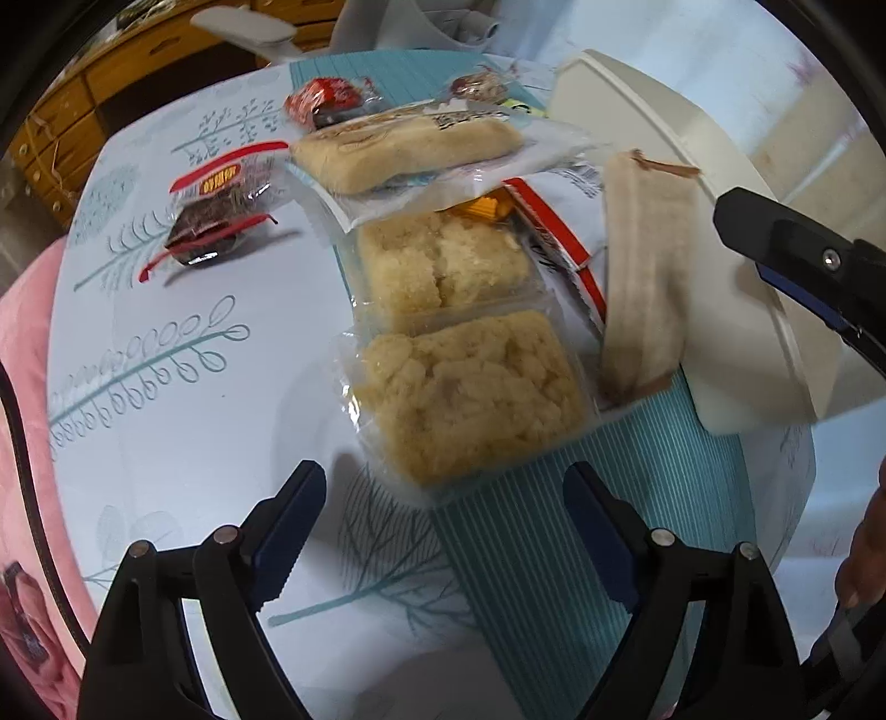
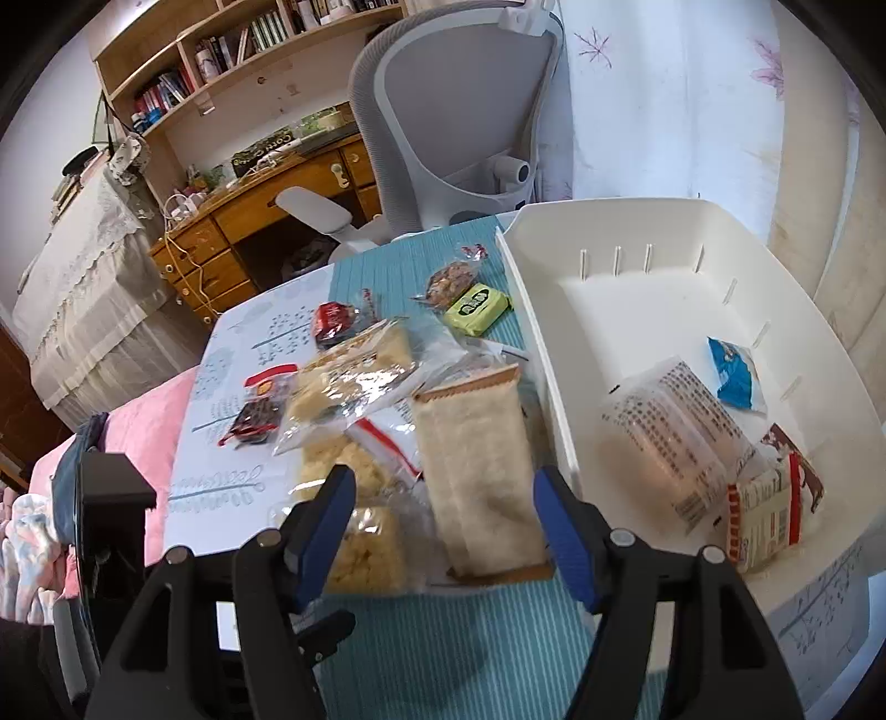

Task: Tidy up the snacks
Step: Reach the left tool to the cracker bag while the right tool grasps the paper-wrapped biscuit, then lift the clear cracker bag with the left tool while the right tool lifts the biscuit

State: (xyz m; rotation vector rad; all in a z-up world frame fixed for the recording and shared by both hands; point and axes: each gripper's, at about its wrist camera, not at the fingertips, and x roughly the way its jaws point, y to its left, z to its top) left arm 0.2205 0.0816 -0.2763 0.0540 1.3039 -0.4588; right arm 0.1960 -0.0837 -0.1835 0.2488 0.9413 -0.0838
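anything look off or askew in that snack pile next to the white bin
Yes: the long pale bar leans tilted against the white bin wall rather than lying flat, and the flat cake packet sits crooked on top of the crumbly cakes.

The left wrist view looks steeply down, close over the snacks mid-frame. The right wrist view looks more shallowly across the table toward the chair. Both share the snack pile and, probably, the bin.

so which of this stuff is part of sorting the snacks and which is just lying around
Part of the job:
- white bin
- crumbly cake packs
- long wafer pack
- green snack
- red-wrapped snack

Just lying about:
- office chair
- wooden desk
- bookshelf
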